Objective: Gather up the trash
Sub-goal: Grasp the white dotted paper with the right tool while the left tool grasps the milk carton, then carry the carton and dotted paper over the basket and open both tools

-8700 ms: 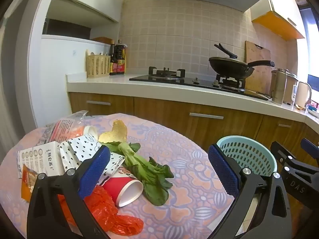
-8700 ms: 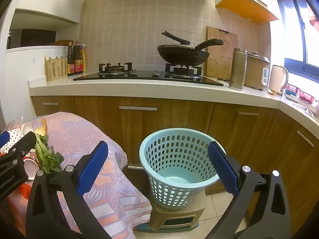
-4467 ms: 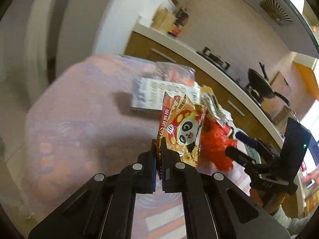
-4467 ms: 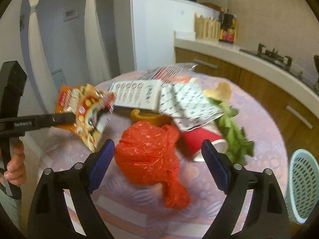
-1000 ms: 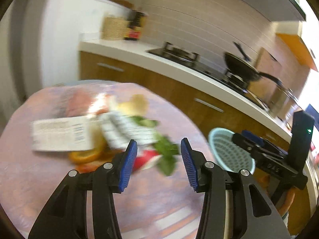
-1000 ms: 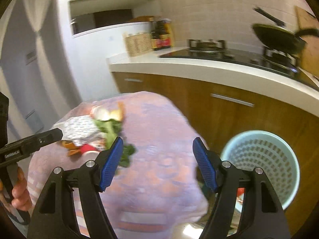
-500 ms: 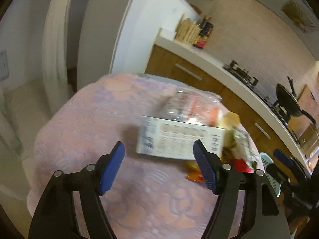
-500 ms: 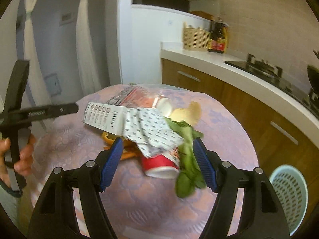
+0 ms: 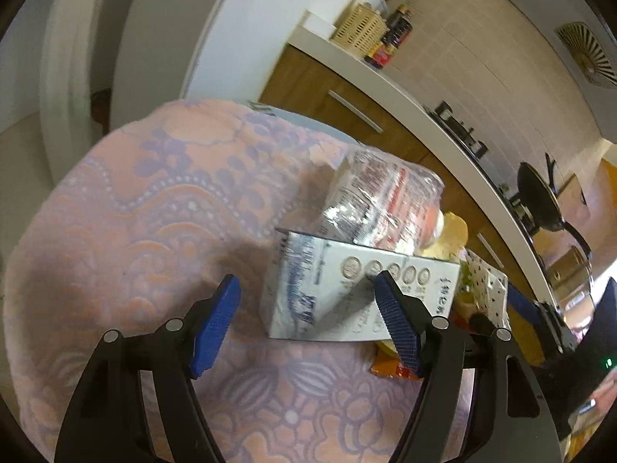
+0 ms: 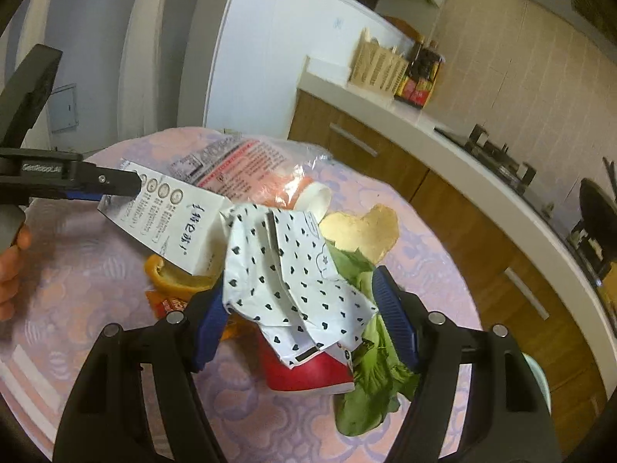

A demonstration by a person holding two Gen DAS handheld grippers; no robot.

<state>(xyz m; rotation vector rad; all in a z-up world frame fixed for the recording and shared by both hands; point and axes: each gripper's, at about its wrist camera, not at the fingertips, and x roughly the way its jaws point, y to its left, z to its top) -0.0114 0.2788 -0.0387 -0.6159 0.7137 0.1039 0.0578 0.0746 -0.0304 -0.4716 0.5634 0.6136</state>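
A pile of trash lies on the table's pink-purple cloth (image 9: 127,208). My left gripper (image 9: 304,320) is open low over the cloth, and the near end of a white printed carton (image 9: 347,297) lies between its fingers, untouched. Behind the carton lies a crinkled clear wrapper (image 9: 381,196). My right gripper (image 10: 302,320) is closing its jaws around a white paper with black hearts (image 10: 293,277); the pads are at its edges without squeezing it. That paper lies on a tipped red cup (image 10: 308,370), beside a green leaf (image 10: 370,378). The left gripper (image 10: 96,183) also shows at the carton (image 10: 173,216).
Orange peel (image 10: 173,274), a small orange packet (image 10: 166,303) and a pale yellow peel (image 10: 362,231) lie in the pile. A sliver of the light blue basket (image 10: 536,366) shows at the right edge. Kitchen counter and cabinets (image 10: 385,154) run behind the table. A hand (image 10: 7,266) holds the left gripper.
Both grippers swung from the basket side back to the pile and came lower. The left one widened and now straddles the carton. The right one's jaws narrowed around the heart-print paper.
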